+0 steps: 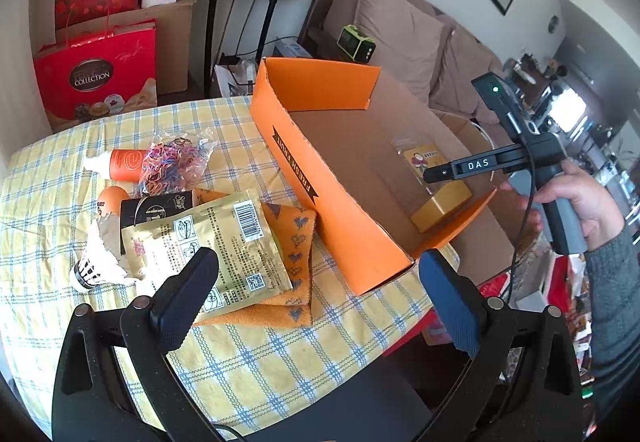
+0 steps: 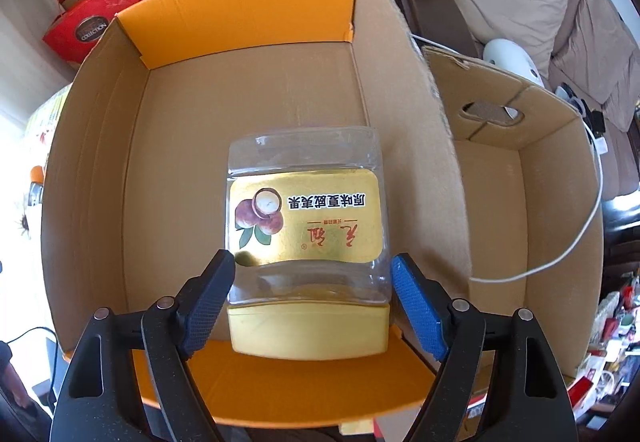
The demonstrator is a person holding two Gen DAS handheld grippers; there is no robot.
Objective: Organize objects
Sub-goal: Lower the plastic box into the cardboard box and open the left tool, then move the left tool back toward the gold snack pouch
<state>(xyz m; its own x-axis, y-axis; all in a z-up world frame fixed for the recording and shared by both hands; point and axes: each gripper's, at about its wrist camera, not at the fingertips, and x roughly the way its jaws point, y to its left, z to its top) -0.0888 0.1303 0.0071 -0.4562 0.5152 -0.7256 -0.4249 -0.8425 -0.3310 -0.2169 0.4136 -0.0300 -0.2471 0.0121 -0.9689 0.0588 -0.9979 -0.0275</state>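
In the left wrist view, the left gripper hangs over the checked tablecloth with its jaws spread wide and nothing between them. Under its left finger lies a gold foil pouch on an orange cloth. Further off sit a bag of coloured rubber bands, an orange tube, an egg and a shuttlecock. The orange cardboard box stands open on the table's right side. Inside it, a clear plastic jar with a yellow lid lies on its side near the box's near end. The right hand holds the right gripper down into the box above the jar.

In the right wrist view, the jar lies on the box's brown floor, label up, its yellow lid toward the camera. It looks empty. The right gripper straddles the jar near its lid end; the jaws stand wide, and a gap shows between the blue pad and the jar wall, so it is not clamped. Beside the orange box on the right stands a second plain cardboard box, with a white cable trailing across it.
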